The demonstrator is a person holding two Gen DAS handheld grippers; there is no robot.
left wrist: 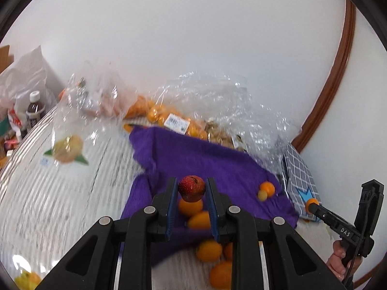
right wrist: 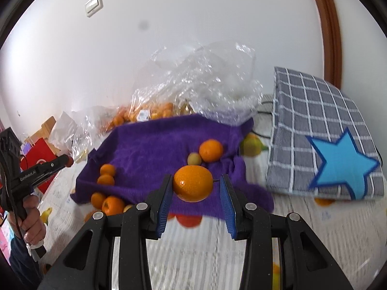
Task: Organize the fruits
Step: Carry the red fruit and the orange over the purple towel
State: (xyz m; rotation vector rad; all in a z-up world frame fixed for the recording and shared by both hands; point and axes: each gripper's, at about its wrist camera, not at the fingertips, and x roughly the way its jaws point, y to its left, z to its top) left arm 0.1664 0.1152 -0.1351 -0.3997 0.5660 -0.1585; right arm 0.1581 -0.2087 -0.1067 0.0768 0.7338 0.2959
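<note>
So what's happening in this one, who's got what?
A person holds a gripper in each hand over a purple towel. The left gripper grips a small red apple; the right gripper holds an orange. More oranges lie loose on the towel, with clear plastic bags behind.

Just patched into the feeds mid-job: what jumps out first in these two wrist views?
Each gripper holds fruit up front: the left gripper clamps a small red apple, and the right gripper carries a large orange, though its contact with the right-hand finger is unclear. Behind them a bright purple towel lies on the table with loose oranges scattered on it. A grey checked cloth with a blue star sits at its right.
</note>
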